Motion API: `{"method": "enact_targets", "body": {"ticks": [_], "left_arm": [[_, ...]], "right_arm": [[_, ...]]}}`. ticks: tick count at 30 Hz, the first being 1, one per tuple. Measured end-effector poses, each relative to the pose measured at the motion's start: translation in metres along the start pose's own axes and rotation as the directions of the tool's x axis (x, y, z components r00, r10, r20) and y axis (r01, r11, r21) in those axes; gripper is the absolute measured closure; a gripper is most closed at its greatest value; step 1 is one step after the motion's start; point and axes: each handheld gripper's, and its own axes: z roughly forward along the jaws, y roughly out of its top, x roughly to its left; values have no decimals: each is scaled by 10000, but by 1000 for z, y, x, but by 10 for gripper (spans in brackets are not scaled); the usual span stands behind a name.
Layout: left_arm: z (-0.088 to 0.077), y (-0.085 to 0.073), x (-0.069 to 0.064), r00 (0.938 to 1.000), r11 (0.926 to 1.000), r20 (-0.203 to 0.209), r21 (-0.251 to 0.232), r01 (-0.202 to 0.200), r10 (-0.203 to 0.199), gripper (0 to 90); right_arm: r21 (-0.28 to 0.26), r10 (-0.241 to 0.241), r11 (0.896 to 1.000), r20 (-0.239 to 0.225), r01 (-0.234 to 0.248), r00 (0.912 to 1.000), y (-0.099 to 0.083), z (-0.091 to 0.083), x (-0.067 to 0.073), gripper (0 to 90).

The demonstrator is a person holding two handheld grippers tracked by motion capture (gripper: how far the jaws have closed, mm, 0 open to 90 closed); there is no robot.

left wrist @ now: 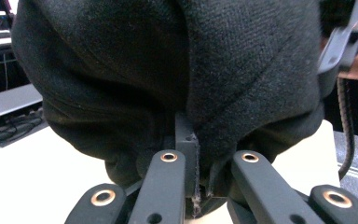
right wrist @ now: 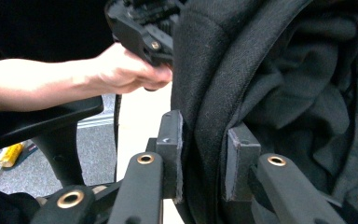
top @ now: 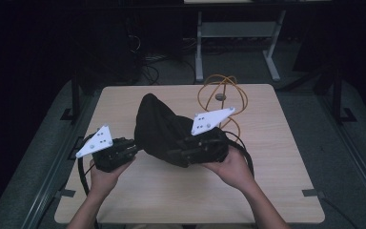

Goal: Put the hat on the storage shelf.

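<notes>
A black garment (top: 159, 126) is bunched up above the wooden table (top: 276, 162), held from both sides. My left gripper (top: 132, 145) is at its left edge. In the left gripper view the jaws (left wrist: 198, 158) are pinched tight on a fold of the black cloth (left wrist: 168, 60), which hangs in front of the camera. My right gripper (top: 181, 153) is at the garment's lower right. In the right gripper view its pads (right wrist: 204, 140) sit on either side of a thick hem of the garment (right wrist: 279, 84) and press on it. The person's other hand (right wrist: 121, 70) holds the left gripper (right wrist: 142, 28) farther off.
A looped orange cable (top: 221, 93) lies on the table's far right part, behind the garment. Beyond the table stand the white legs of another desk (top: 199, 52), with dark floor and cables around. A black chair arm (right wrist: 42, 121) shows at the left of the right gripper view.
</notes>
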Motion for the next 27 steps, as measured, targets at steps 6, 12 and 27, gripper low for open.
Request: {"method": "enact_targets", "body": {"ticks": [6,12,27], "left_arm": [[3,14,-2,9998,9998,-67,79,-189,189,860],[6,23,3,9998,9991,-77,385,-161,164,860],[1,44,29,9998,9915,-183,1297,-76,101,861]], "right_arm": [[-251,289,9993,-68,-290,9996,-9,-2,-6,692],[-426,305,9987,415,-287,9987,-14,-7,-6,550],[-390,1299,9914,1595,-1252,9786,-84,-41,-18,319]]}}
